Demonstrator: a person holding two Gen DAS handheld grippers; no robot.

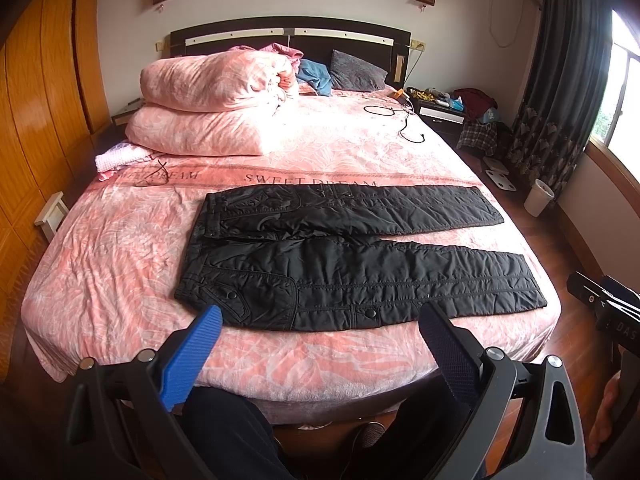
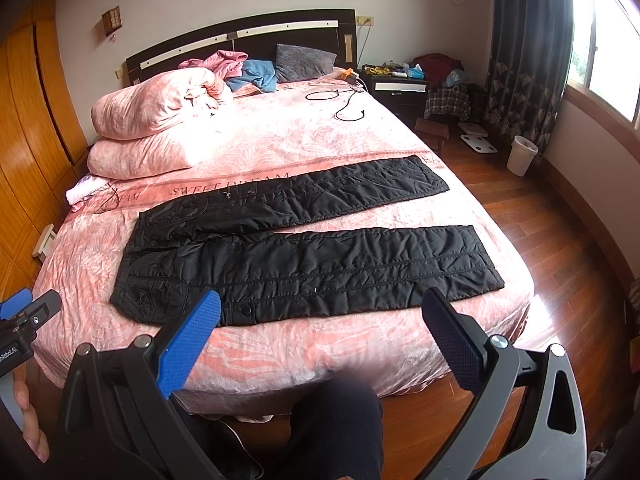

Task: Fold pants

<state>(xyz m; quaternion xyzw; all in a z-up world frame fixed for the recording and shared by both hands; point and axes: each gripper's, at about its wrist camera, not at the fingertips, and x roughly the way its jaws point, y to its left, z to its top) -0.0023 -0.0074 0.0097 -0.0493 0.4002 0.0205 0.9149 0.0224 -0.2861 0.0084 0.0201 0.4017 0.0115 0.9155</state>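
Black quilted pants (image 1: 340,256) lie flat and unfolded on the pink bed (image 1: 120,256), waistband to the left, both legs stretched to the right and slightly apart. They also show in the right wrist view (image 2: 304,256). My left gripper (image 1: 320,316) is open and empty, held above the bed's near edge just in front of the near leg. My right gripper (image 2: 320,304) is open and empty, also at the near edge, over the near leg's lower hem side. The other gripper (image 2: 24,312) shows at the left edge of the right wrist view.
Folded pink quilts (image 1: 216,104) and pillows sit at the head of the bed. A black cable (image 1: 404,120) lies at the far right. A nightstand (image 1: 440,112), white bin (image 1: 538,198) and wooden floor are on the right; a wardrobe (image 1: 40,100) on the left.
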